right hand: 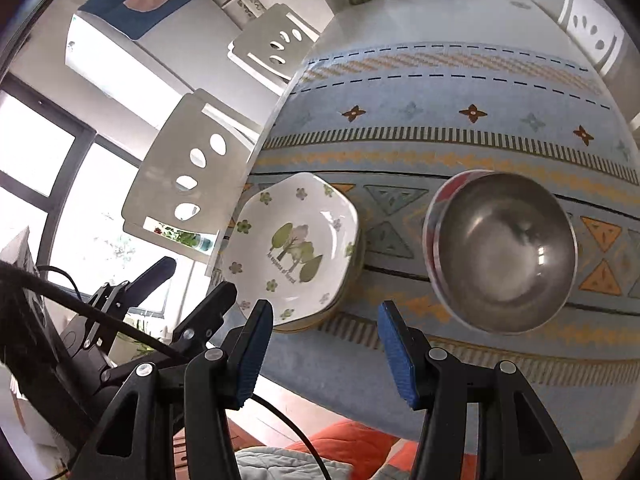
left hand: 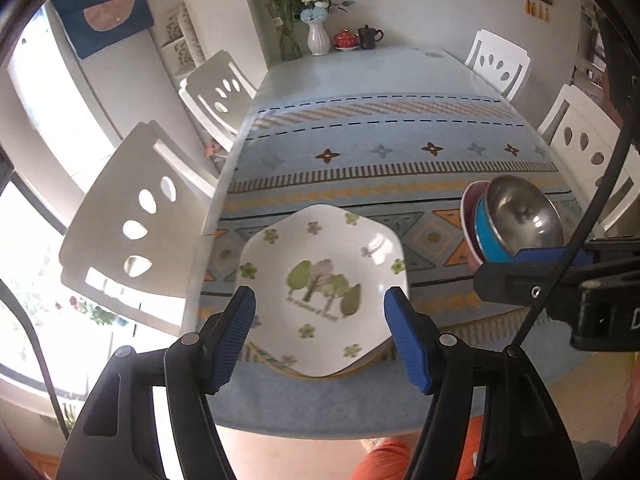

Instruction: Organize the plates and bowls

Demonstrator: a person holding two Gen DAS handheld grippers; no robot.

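Observation:
A white hexagonal plate with a tree print lies near the table's front left edge; in the right wrist view it rests on top of other plates. To its right stands a steel bowl nested in a blue bowl and a red one. My left gripper is open and empty, its fingers either side of the plate, above it. My right gripper is open and empty, between the plates and the bowls, near the front edge.
A patterned blue cloth covers the table. White chairs stand on the left and on the right. A vase, a red cup and a dark mug stand at the far end.

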